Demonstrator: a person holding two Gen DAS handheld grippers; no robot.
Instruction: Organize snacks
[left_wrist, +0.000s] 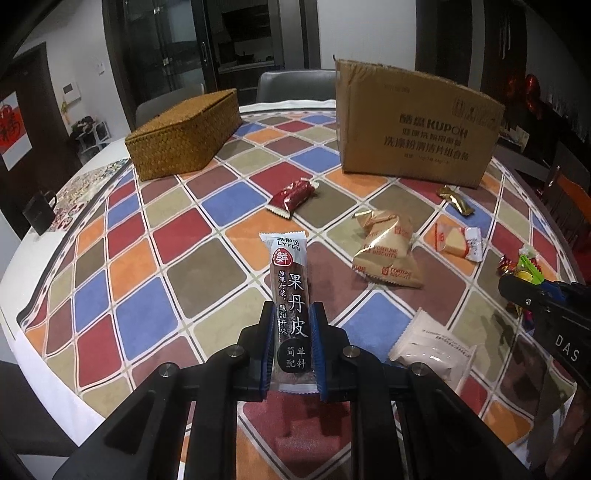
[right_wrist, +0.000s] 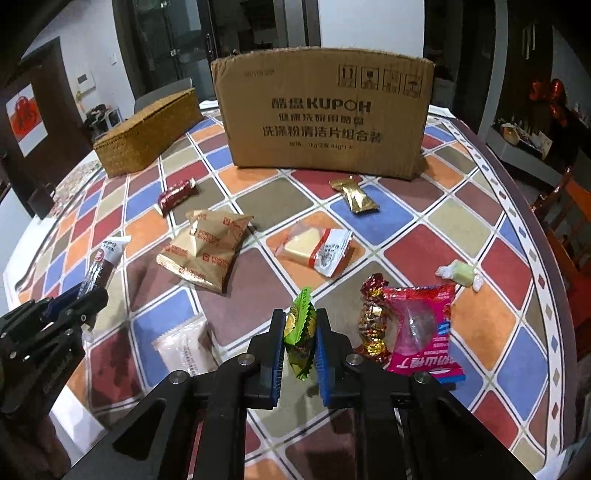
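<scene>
My left gripper is shut on a long brown fruit-leather bar, held off the table and pointing away from me. In the right wrist view my right gripper is shut on a small green candy packet, also held above the cloth. Loose snacks lie on the checked tablecloth: a tan fortune-biscuit bag, a cheese-coloured wafer pack, a gold packet, a red bar, a pink packet, a foil candy, a pale green sweet and a white pack.
A cardboard box stands upright at the back of the round table. A woven lidded basket sits at the back left. A small black bag stands near the left table edge. Chairs ring the far side.
</scene>
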